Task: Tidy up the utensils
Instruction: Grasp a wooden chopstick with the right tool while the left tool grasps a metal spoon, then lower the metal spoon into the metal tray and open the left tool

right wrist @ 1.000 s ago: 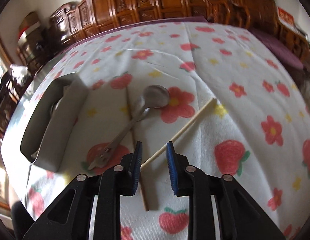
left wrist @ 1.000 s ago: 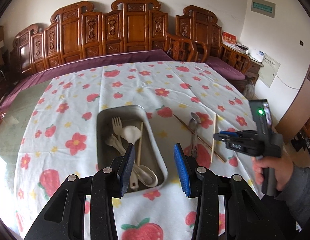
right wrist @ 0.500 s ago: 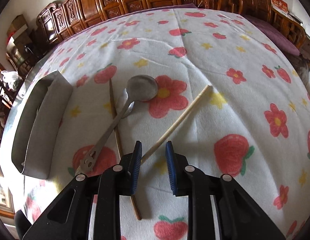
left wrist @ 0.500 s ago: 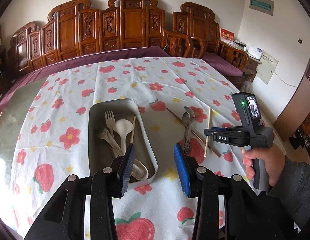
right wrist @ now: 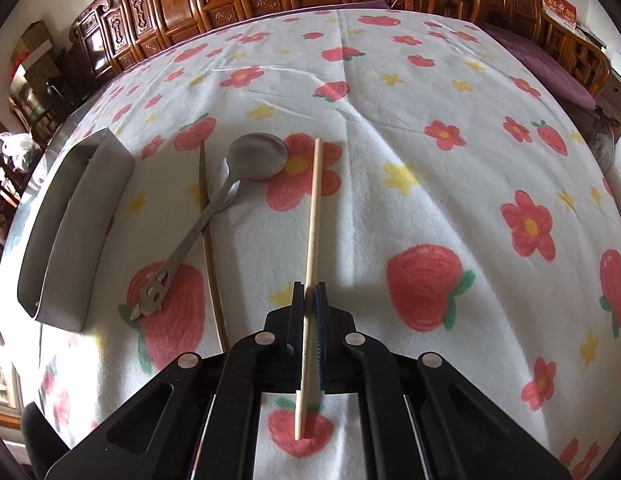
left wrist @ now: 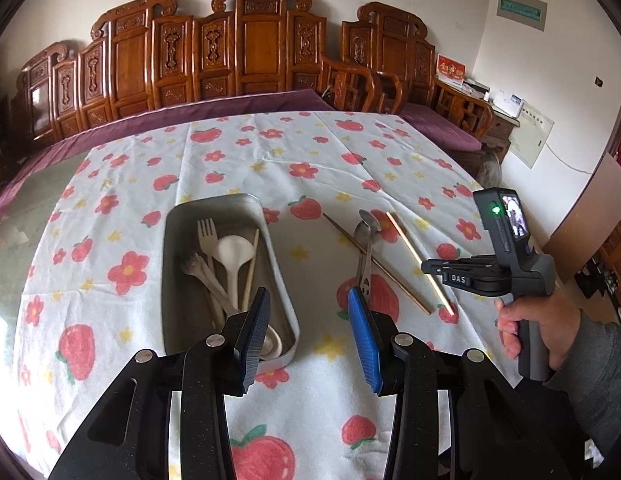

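The right gripper [right wrist: 309,295] had just closed its jaws and was clamped on the pale chopstick [right wrist: 313,216], which ran straight ahead from it. To its left lay the metal spoon [right wrist: 214,204] across a darker chopstick [right wrist: 209,248], apparently touching. The left gripper [left wrist: 306,316] hung with jaws apart, empty, above the near end of the metal tray [left wrist: 284,292] on the worktop [left wrist: 310,152].

The left gripper's black finger [left wrist: 252,332] hides the handle ends of the pale plastic utensils [left wrist: 226,264] at six o'clock in the rectangular metal tray [left wrist: 168,280].
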A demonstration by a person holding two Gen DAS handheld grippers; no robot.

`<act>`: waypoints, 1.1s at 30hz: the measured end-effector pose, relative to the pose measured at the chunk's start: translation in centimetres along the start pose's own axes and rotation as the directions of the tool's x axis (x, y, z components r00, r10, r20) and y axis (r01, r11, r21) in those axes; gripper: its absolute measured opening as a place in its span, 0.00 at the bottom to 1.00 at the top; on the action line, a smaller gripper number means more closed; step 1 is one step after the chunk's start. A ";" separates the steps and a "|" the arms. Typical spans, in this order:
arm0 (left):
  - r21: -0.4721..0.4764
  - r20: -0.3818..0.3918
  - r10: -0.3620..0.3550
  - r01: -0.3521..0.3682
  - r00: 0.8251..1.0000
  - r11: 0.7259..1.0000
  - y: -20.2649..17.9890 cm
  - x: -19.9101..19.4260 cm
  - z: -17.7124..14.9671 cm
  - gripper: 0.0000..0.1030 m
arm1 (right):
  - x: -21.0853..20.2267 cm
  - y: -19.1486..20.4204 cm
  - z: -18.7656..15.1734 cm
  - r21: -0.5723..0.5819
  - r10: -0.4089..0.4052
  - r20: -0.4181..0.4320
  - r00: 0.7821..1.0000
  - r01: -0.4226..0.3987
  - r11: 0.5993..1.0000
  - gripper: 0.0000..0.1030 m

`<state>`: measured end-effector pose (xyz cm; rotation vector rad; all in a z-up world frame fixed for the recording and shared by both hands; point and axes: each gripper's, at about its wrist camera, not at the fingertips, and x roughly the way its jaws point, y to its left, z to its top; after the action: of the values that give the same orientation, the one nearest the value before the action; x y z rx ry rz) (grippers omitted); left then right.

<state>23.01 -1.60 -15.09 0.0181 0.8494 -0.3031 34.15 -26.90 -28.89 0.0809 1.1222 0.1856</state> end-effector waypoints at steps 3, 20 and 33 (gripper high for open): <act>0.008 -0.014 -0.005 0.005 1.000 1.000 -0.7 1.3 0.1 0.37 | -0.8 -0.8 -0.6 -0.004 0.015 0.012 1.000 -0.015 1.000 0.06; 0.072 -0.148 -0.033 0.044 0.988 0.996 -6.9 12.4 2.2 0.33 | -3.0 -6.0 -2.8 -0.072 0.046 0.075 0.996 -0.040 0.997 0.06; 0.113 -0.236 0.005 0.023 0.972 0.993 -8.2 18.3 3.0 0.15 | -2.5 -7.1 -2.9 -0.066 0.082 0.073 0.994 -0.077 0.995 0.06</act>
<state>34.33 -14.57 -25.75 0.1609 1.0676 -0.3633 31.25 -34.42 -29.00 0.0755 1.0379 0.2873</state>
